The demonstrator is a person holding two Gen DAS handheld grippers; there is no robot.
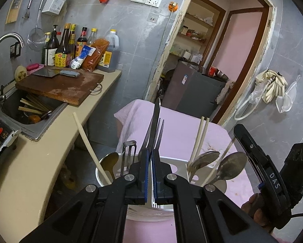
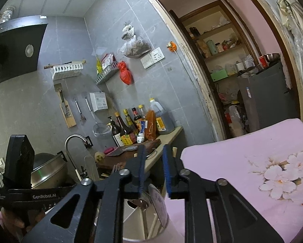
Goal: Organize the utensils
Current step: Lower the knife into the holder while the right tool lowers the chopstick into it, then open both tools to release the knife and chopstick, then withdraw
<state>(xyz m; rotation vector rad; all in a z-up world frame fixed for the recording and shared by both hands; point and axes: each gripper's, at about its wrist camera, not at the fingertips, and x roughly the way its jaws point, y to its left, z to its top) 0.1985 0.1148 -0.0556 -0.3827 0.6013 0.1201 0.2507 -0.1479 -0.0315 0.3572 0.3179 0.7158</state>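
My left gripper (image 1: 150, 151) is shut on two slim dark utensils (image 1: 154, 121) that stick up from its blue pads; one ends in fork tines. Right under it stands a white utensil holder (image 1: 171, 163) with spoons (image 1: 206, 160), pale chopsticks (image 1: 200, 137) and a metal peeler (image 1: 129, 154) in its compartments. My right gripper (image 2: 154, 162) hovers over the same holder (image 2: 131, 212), its pads apart with nothing between them. A spoon bowl (image 2: 140, 202) shows inside the holder below it. The right gripper's black housing (image 1: 272, 178) sits at the right of the left wrist view.
The holder stands on a table under a pink cloth (image 1: 181, 125). To the left runs a counter with a sink (image 1: 30, 109) full of chopsticks, a cutting board (image 1: 60, 89) with a cleaver, and sauce bottles (image 1: 70, 46). A steel pot (image 2: 48, 170) is near the tap; an open doorway (image 1: 222, 60) lies behind.
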